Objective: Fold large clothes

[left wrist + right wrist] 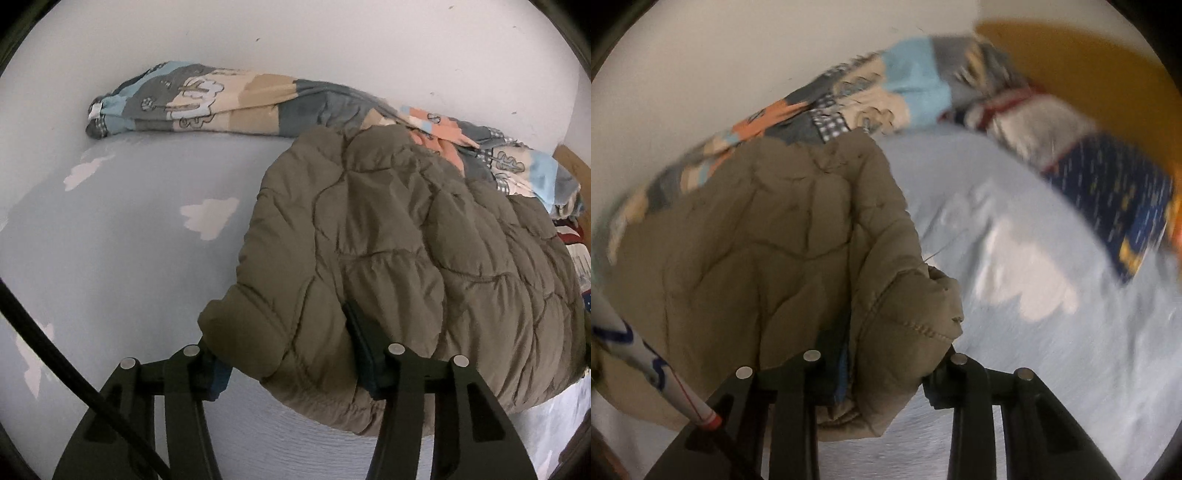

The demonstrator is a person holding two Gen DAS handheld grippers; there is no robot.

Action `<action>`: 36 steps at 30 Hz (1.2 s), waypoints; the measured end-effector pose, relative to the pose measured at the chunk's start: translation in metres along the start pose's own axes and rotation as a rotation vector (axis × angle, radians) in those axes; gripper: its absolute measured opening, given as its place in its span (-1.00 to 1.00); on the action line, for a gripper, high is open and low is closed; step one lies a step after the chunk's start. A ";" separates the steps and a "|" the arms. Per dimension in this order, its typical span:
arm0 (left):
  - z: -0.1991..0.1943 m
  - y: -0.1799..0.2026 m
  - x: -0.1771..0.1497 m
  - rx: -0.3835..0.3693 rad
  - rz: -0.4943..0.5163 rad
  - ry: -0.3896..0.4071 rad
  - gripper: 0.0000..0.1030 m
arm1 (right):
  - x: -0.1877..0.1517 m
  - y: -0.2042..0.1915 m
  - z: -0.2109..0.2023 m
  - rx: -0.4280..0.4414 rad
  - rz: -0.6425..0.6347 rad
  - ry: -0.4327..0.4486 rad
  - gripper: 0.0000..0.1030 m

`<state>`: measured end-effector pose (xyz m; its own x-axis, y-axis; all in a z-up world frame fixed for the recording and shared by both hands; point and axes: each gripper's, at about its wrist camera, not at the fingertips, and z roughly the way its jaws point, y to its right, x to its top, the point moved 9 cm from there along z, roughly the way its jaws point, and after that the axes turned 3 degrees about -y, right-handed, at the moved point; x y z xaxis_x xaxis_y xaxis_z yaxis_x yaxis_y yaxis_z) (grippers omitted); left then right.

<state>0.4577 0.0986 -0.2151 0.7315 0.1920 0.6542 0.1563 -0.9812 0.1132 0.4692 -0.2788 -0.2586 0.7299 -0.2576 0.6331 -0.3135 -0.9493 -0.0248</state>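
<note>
**Quilted jacket held at its near edge by both grippers, over a bed.**

The jacket (pixel 399 236) is olive-brown, puffy, with curved stitched seams dividing it into padded panels; it lies bunched on the pale blue sheet (pixel 122 236) printed with white clouds, its far end resting against a rolled patchwork quilt (pixel 192 99) along the white wall (pixel 332 40). The left gripper (pixel 291 354) has its jaws closed on a thick fold of the jacket's near edge, one finger (pixel 364 347) pressed into the padding. In the right wrist view, the right gripper (pixel 886 354) likewise clamps a stitched corner of the jacket (pixel 746 236), the fabric bulging between its jaws. No brand, label or legible writing shows on the jacket; the quilt carries only cartoon tree drawings. A dark blue patterned cloth (pixel 1115 206) lies farther off, blurred.
</note>
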 end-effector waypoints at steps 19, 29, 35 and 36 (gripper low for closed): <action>-0.148 0.004 -0.020 -0.109 0.105 0.094 -0.07 | -0.009 -0.002 -0.145 0.071 -0.169 0.171 -0.42; -0.158 -0.070 -0.149 -0.135 -0.071 -0.153 0.28 | -0.115 0.055 -0.160 0.185 -0.009 -0.001 -0.39; -0.174 -0.162 -0.155 -0.080 -0.432 -0.084 0.29 | -0.172 0.122 -0.116 0.389 0.514 -0.269 0.13; -0.179 -0.170 -0.153 -0.061 -0.451 -0.059 0.30 | -0.178 0.134 -0.114 0.406 0.589 -0.276 0.20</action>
<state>0.2005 0.2326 -0.2008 0.6358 0.5996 0.4860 0.4303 -0.7981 0.4217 0.2281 -0.3396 -0.2861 0.6535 -0.7265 0.2124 -0.4892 -0.6195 -0.6139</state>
